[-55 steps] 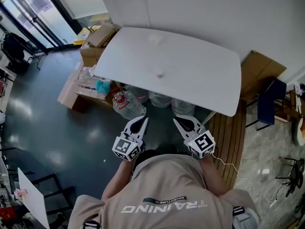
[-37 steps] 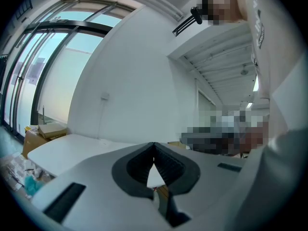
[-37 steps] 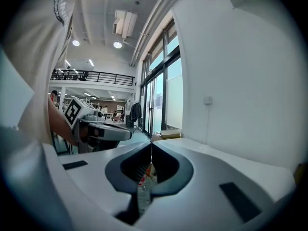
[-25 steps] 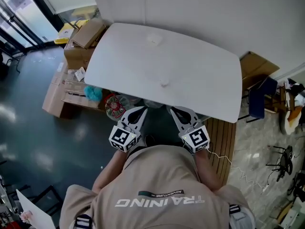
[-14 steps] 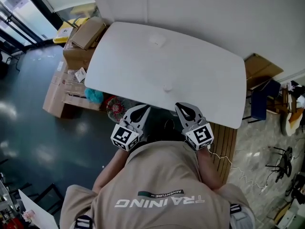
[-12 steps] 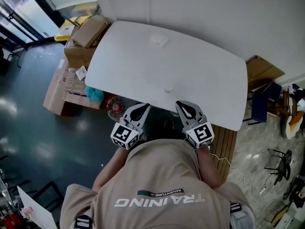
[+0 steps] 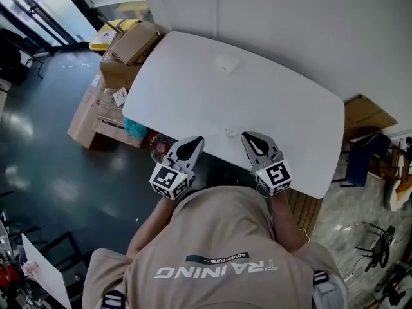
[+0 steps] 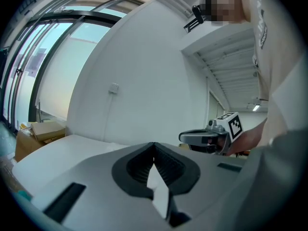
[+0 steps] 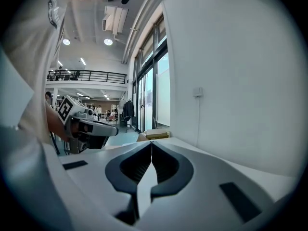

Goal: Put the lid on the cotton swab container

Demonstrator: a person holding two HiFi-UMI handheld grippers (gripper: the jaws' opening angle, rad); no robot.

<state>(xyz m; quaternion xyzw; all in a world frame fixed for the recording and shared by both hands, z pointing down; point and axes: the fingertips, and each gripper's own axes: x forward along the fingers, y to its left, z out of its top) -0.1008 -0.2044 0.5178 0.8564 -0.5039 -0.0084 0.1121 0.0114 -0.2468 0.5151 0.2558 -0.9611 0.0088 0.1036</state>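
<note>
Two pale things lie on the white round-cornered table, and they are all that could be the swab container and its lid. One is a small round pale piece close to the near edge. The other is a larger pale translucent piece well apart from it, toward the far edge by the wall. Both are too small and washed out against the tabletop to tell which is the container and which the lid, or whether either holds swabs. They are plainly not joined, so the lid is not yet on

What has changed over the last couple of seconds is the approach. The person has stepped up to the table, and the two grippers, which hung short of its edge, now reach over the near edge. The small round pale piece sits just ahead of them, between the left gripper and the right gripper, touched by neither. I take this as the reach about to begin, with nothing yet picked up

Each gripper view shows its jaws pressed together at the tips with nothing between them, so both grippers are empty

Past the table's left end, brown cardboard boxes stand on a dark glossy floor
</note>
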